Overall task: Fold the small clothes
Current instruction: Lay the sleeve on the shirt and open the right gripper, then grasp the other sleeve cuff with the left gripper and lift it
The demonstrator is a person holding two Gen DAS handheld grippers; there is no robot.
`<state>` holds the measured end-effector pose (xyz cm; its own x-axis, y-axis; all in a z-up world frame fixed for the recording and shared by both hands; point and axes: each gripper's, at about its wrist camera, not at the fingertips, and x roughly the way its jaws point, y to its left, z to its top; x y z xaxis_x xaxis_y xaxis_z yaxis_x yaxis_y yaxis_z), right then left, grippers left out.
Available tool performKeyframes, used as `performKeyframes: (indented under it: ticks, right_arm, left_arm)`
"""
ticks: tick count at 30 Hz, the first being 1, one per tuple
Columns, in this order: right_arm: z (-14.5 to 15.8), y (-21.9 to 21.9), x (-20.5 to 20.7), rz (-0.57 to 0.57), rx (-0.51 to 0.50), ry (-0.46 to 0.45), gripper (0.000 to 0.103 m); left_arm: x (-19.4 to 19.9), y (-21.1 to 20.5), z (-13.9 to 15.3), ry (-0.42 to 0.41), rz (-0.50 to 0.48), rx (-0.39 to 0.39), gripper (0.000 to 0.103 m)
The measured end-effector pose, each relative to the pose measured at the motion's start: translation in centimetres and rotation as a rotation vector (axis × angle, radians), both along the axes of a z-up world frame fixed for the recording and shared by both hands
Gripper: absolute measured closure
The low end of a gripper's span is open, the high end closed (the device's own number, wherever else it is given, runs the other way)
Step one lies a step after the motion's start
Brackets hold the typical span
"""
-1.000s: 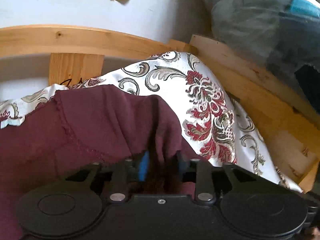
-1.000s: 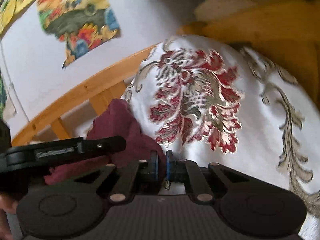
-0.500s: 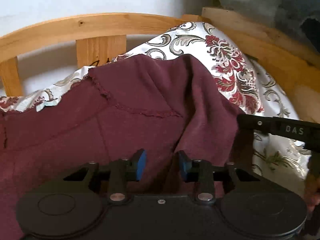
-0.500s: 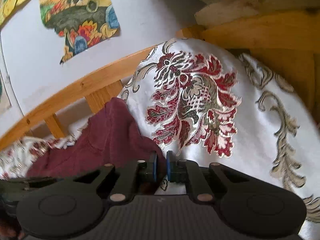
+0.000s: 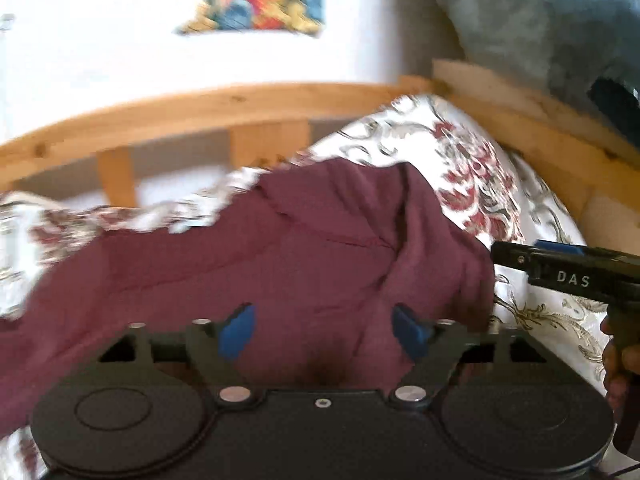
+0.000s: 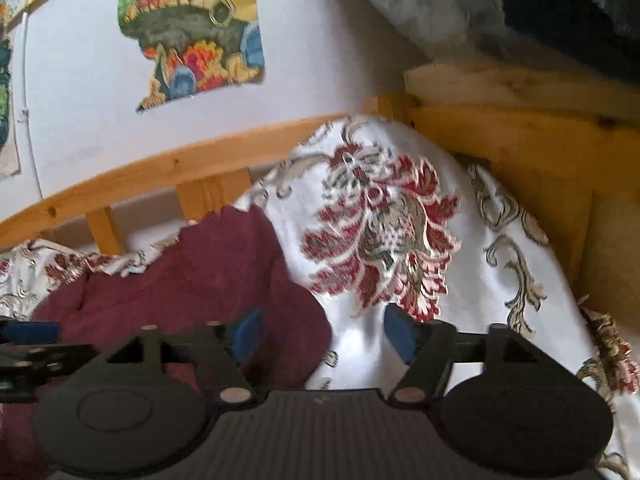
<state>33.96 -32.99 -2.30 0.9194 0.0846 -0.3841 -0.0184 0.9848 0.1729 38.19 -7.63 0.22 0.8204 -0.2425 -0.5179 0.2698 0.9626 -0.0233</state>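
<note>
A maroon garment [image 5: 280, 264] lies rumpled on the white floral bed cover [image 5: 472, 184]. My left gripper [image 5: 326, 330] is open just above the garment's near part, holding nothing. My right gripper [image 6: 324, 334] is open too, its left finger over the garment's right edge [image 6: 224, 280] and its right finger over the cover [image 6: 400, 248]. The right gripper also shows at the right of the left wrist view [image 5: 568, 272], beside the garment's edge. The left gripper shows at the left edge of the right wrist view [image 6: 28, 344].
A wooden bed rail [image 5: 200, 120] runs behind the cover, with a wooden headboard [image 6: 540, 152] at the right. Grey and dark bedding [image 5: 540, 20] is piled on it. A colourful picture [image 6: 192, 28] hangs on the white wall.
Both grippers have opened and let go of the maroon garment, which now lies on the cover. Both have drawn back a little from it.
</note>
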Motion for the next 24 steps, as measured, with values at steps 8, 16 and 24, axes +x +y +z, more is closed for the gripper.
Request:
performKeyframes:
  ticks: [8,16,24]
  right_arm:
    - [3.1,4.4,-3.6,0.055,-0.043,-0.109,0.0]
    - [4.3,10.0,-7.8,0.159,-0.102,-0.16,0.0]
    - [3.7,15.3,-13.3,0.257,-0.236,-0.211,0.0]
  left_arm:
    - [-11.1,8.3,1.9,-0.077,0.316,-0.036,0.001]
    - [-17.5,22.6,1.4,-0.048,0.686,-0.05,0.001]
    - [-24.0,35.2,1.4,-0.112,1.021,-0.181,0.001]
